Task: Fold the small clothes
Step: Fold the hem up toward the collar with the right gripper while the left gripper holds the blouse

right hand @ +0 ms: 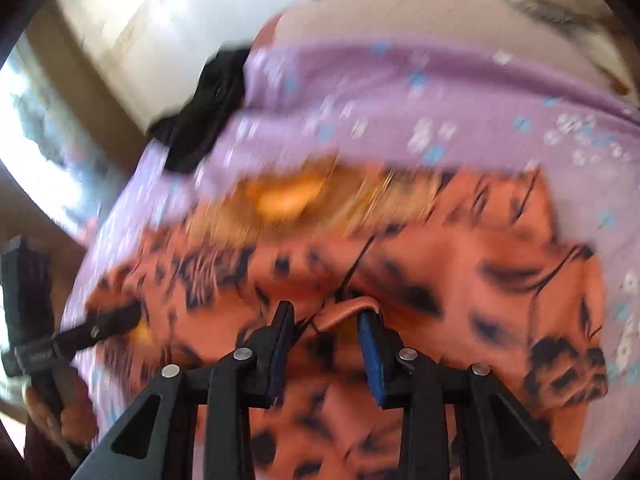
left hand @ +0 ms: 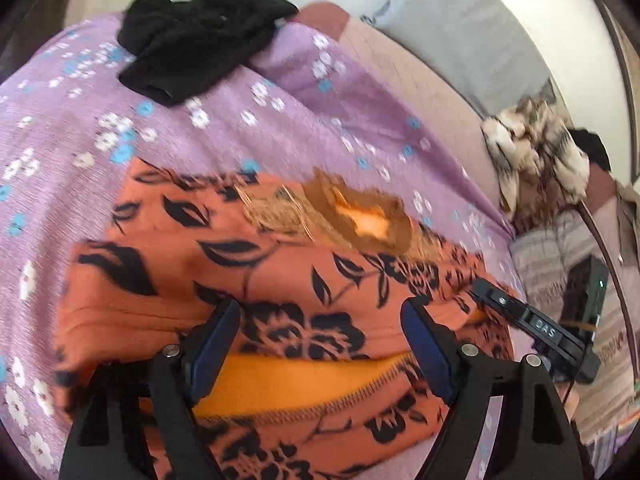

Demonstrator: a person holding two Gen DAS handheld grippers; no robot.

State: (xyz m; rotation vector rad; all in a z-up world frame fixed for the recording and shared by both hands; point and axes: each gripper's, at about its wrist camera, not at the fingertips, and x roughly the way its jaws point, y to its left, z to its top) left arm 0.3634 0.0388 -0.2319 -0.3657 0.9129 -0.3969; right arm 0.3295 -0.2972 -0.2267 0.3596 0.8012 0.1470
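Observation:
An orange garment with black leaf and flower print [left hand: 224, 264] lies on the purple flowered bedsheet [left hand: 60, 120], its brown embroidered neckline [left hand: 360, 220] facing away. My left gripper [left hand: 320, 320] is open just over the near edge, where the plain orange lining [left hand: 288, 384] shows. My right gripper [right hand: 326, 320] is open, with a raised fold of the garment [right hand: 348, 312] between its fingers; that view is motion-blurred. The right gripper also shows in the left wrist view [left hand: 532, 324], at the garment's right edge. The left gripper shows in the right wrist view [right hand: 116, 320].
A crumpled black garment [left hand: 200, 36] lies at the far side of the sheet, also in the right wrist view [right hand: 208, 112]. A brown and white patterned cloth [left hand: 536, 152] is heaped at the right. A grey pillow [left hand: 460, 28] sits behind.

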